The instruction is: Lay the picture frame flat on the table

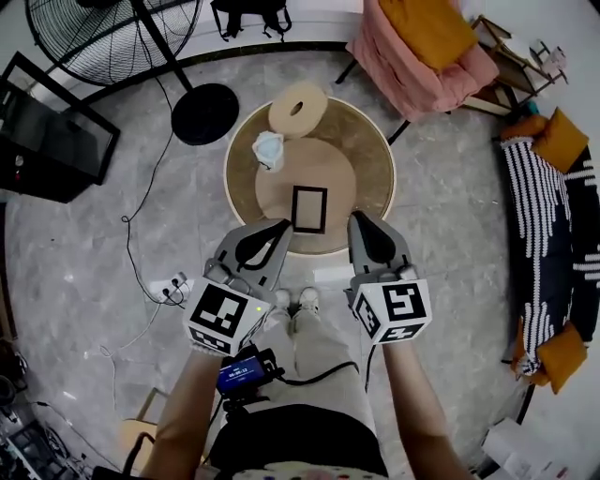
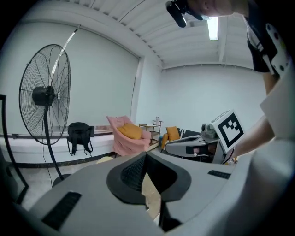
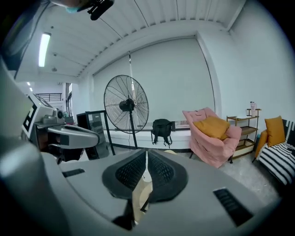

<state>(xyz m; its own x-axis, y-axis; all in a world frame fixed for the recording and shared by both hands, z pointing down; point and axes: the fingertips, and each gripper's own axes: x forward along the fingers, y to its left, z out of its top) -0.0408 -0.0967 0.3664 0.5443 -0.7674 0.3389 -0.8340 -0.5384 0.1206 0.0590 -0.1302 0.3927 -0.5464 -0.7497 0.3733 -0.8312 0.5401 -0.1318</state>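
Two hand-held grippers, both closed and empty, held above a round table where a picture frame lies flat

The left gripper (image 1: 278,230) has its jaws pressed fully together with nothing between them. The right gripper (image 1: 361,223) shows only a thin slit between its pads, also with nothing in it. Neither touches anything. From the head view, one black-edged picture frame (image 1: 309,208) lies flat on the near part of the single round table (image 1: 370,141), seen between the two gripper tips. Also on the table are one tan ring-shaped object (image 1: 298,109) at the far edge and one small pale bundle (image 1: 269,150) near it. Around the table stand one large floor fan (image 1: 112,37), one pink armchair (image 1: 412,66) and one black backpack (image 1: 248,14)
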